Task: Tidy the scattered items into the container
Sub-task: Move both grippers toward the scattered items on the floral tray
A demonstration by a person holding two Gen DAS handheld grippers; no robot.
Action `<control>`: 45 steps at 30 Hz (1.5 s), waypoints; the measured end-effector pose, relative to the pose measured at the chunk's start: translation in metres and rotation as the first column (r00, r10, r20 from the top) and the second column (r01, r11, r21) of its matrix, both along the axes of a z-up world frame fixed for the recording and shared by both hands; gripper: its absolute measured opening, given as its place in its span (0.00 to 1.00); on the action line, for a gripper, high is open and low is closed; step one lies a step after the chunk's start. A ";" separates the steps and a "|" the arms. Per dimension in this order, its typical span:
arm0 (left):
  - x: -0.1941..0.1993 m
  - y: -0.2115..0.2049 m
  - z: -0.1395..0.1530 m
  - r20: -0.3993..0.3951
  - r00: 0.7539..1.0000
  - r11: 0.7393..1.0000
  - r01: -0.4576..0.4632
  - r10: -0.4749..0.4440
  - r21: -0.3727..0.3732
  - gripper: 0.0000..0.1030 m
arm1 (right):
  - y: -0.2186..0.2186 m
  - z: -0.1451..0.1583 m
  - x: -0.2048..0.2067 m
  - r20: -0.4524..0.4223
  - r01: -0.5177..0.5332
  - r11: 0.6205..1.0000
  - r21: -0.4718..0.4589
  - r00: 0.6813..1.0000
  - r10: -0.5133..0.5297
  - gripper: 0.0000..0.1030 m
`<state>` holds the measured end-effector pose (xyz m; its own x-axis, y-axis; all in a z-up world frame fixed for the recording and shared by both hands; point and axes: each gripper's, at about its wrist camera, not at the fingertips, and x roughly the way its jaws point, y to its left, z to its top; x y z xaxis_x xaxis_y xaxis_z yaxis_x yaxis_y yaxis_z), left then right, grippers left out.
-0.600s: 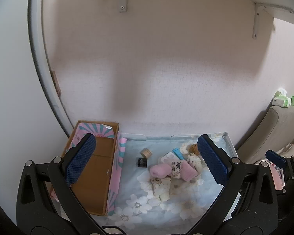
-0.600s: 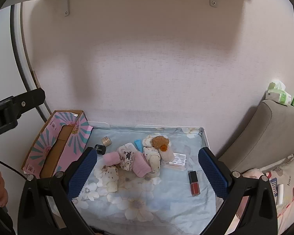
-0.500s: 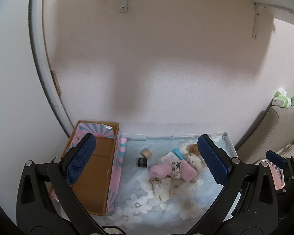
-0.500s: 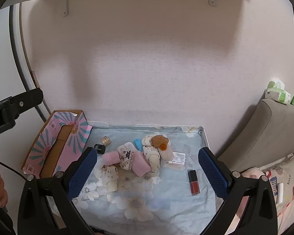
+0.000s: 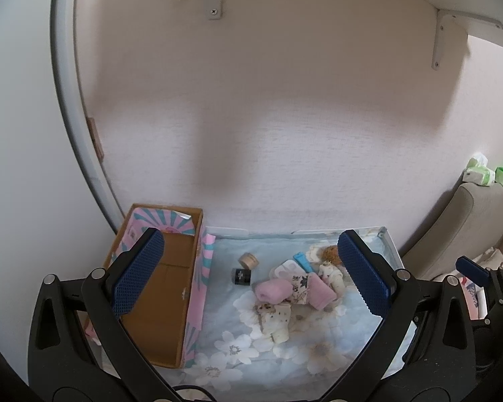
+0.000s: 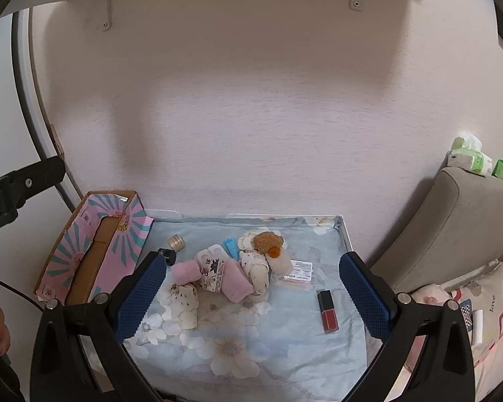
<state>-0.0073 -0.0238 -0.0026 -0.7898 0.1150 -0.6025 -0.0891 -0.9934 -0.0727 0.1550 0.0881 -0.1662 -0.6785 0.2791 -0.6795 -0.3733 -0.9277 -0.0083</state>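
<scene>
Cardboard, pink-patterned on its walls, forms the open box (image 5: 171, 288) at the left edge of the flowered blue cloth (image 6: 251, 345); its long axis runs from the near edge toward the wall, and nothing is visible inside it. Beside it a heap lies mid-cloth: two pink rolls (image 6: 184, 273), three cream patterned rolls (image 6: 186, 301), one blue tube (image 6: 230, 247), one small black cap (image 5: 241, 276) and one tan cap (image 5: 248, 260). One red lipstick (image 6: 328, 311) lies apart to the right, pointing toward the wall. Both the left gripper (image 5: 251, 278) and right gripper (image 6: 251, 298) hover above with jaws spread wide, empty. Nothing has shifted since the earlier frames.
</scene>
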 end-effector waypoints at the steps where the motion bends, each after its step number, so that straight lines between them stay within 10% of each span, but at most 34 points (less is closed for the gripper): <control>1: 0.001 -0.001 -0.001 0.000 1.000 1.000 0.002 -0.002 -0.001 1.00 | 0.000 0.000 0.000 -0.001 0.002 1.000 -0.001 1.000 -0.002 1.00; 24: -0.025 -0.014 -0.004 0.034 0.999 0.999 0.031 -0.032 0.025 1.00 | 0.047 0.026 0.002 -0.017 -0.014 0.999 0.052 1.000 0.015 1.00; 45: -0.037 0.024 -0.154 0.334 0.941 0.998 0.060 -0.061 0.012 1.00 | 0.108 -0.069 -0.047 0.118 -0.172 0.983 -0.061 0.977 0.178 1.00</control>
